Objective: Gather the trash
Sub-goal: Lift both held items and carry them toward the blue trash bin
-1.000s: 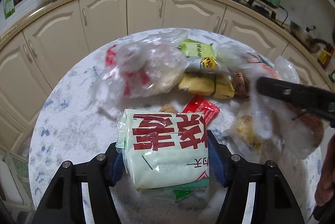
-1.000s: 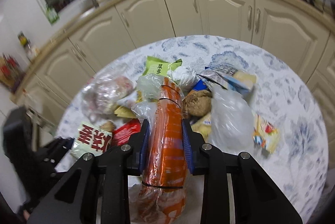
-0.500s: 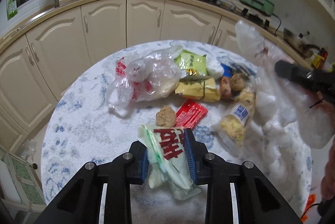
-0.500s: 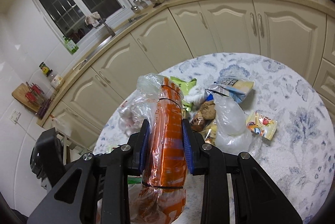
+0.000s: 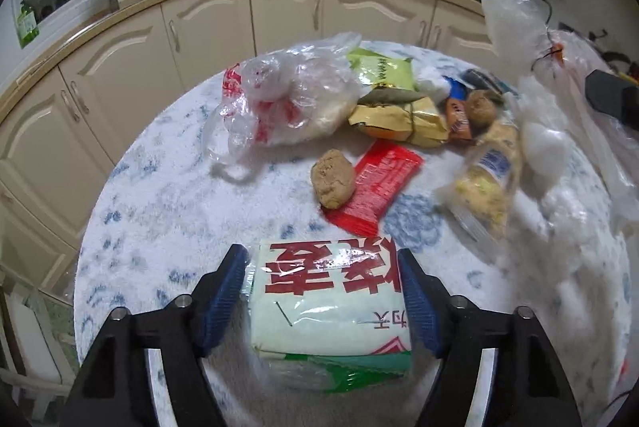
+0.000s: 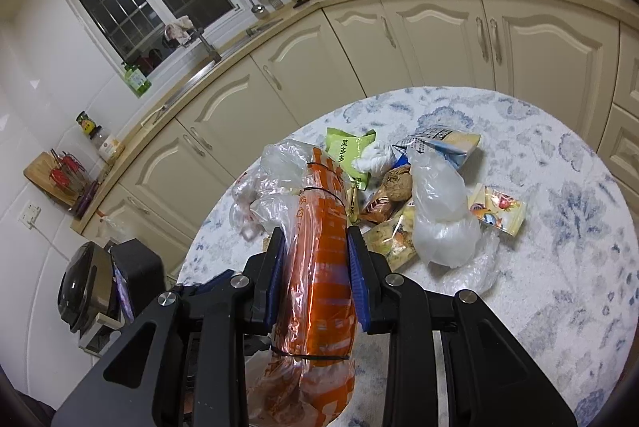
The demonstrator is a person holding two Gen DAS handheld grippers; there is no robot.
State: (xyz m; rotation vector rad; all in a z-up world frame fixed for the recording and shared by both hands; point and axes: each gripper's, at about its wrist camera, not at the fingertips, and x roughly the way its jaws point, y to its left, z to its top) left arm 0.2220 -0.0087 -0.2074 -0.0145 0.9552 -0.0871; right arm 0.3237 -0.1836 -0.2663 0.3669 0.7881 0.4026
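Left gripper: the jaws have just been opening, after a squeeze half a second ago that pinched the white packet with red characters into a narrow fold. The packet now lies flat again on the white-and-blue patterned table, lower centre of the left wrist view, between the blue pads. A gap shows on the left side, while the right pad sits at the packet's edge, whether touching I cannot tell; no grip as far as I can judge. Judgement: the pick has been let go or failed, so this piece of trash is not collected and needs a fresh close, probably across a narrower or firmer line, since the film wrapper buckles and slides. Right gripper: narrow, clamped on the orange plastic bag, centre and lower centre of the right wrist view, a clear plastic layer bunched with it. Its view now takes in more of the kitchen wall and window than a second ago, which reads as the bag being raised, presumably as the receptacle. Rest of the trash sits mid-frame in the left view: clear bag with red print, red wrapper, brown lump, yellow packet. All uncollected.
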